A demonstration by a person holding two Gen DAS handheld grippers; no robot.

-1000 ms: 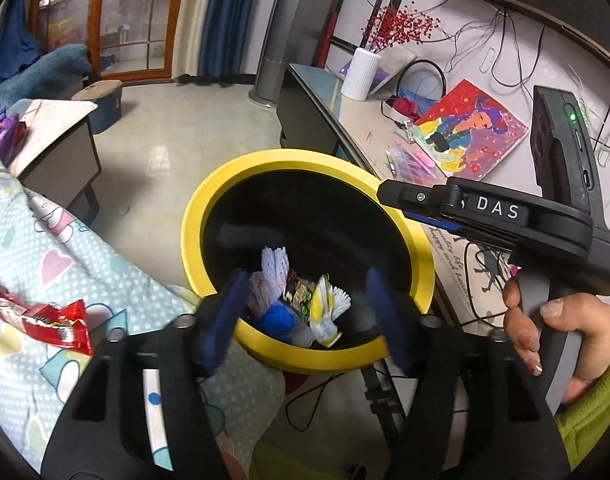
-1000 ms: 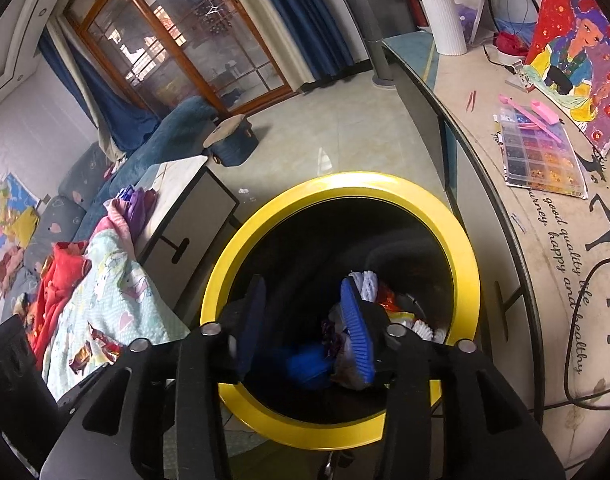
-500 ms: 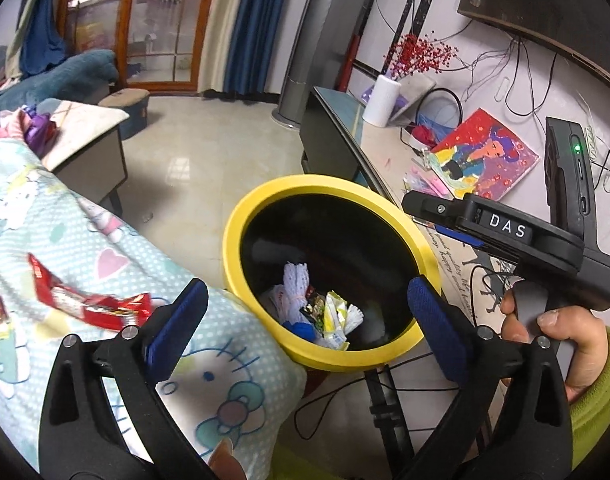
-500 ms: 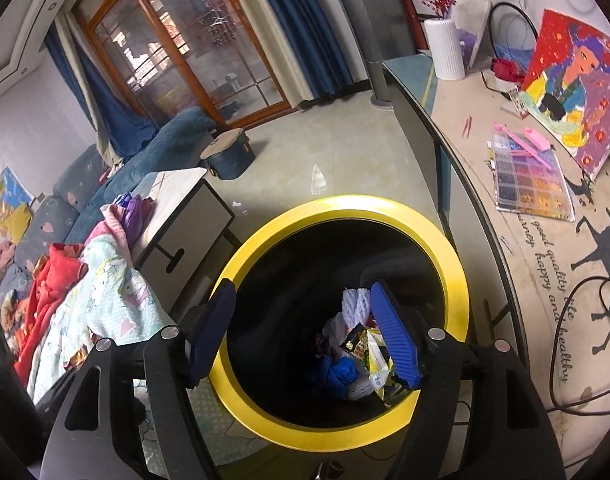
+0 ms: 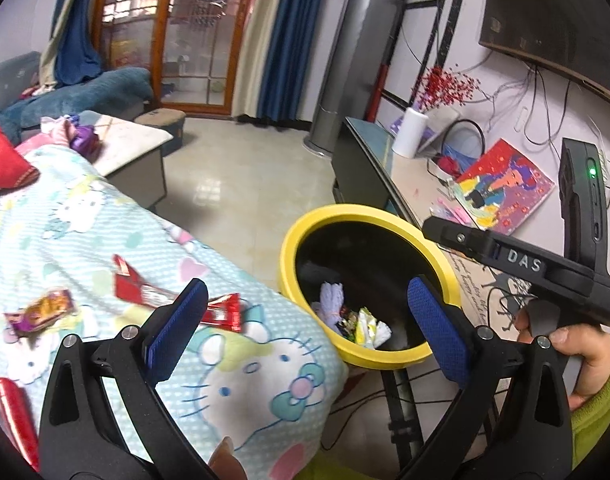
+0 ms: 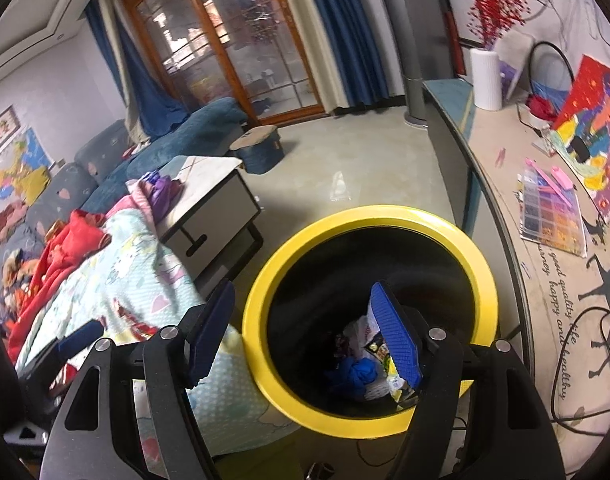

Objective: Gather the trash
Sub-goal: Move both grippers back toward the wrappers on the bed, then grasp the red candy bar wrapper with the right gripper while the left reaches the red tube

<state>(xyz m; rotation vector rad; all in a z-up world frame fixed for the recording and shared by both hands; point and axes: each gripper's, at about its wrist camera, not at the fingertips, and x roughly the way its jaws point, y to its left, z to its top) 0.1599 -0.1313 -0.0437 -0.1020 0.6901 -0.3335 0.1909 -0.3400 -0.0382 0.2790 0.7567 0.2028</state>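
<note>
On the far left of the left wrist view, a red tube [image 5: 13, 412] is seen at the blanket's [image 5: 233, 392] lower edge. Further right on the blanket, an orange-and-purple wrapper [image 5: 39, 310] is laid flat, well apart from the bin. A red wrapper [image 5: 145, 290] is spread beside it, and its right end is partly hidden behind a fingertip of the left hand-held gripper [image 5: 305, 334]. That gripper's jaws are spread wide with nothing between them, over the blanket edge and the bin rim.

Just right of the blanket stands the yellow-rimmed bin [image 5: 445, 268], against the table [image 5: 417, 184]. Collected trash [image 5: 355, 320] is seen at its bottom: a pale crumpled piece, small printed packets and a yellow-white wrapper. To the right, the right hand-held gripper body is seen from the side, held by the right hand [image 5: 585, 356].

In the right wrist view, the blanket [image 6: 137, 276] is seen on the left, with the red wrapper [image 6: 139, 326] blurred. The right hand-held gripper [image 6: 305, 334] is held with jaws apart and empty, its left finger [image 6: 209, 332] over the blanket and the right one over the bin [image 6: 385, 216]. Trash [image 6: 361, 372] is seen inside, including a blue crumpled piece. A bead tray [image 6: 553, 220] and a painting [image 6: 593, 128] are laid on the table [image 6: 501, 184] at the right.
</note>
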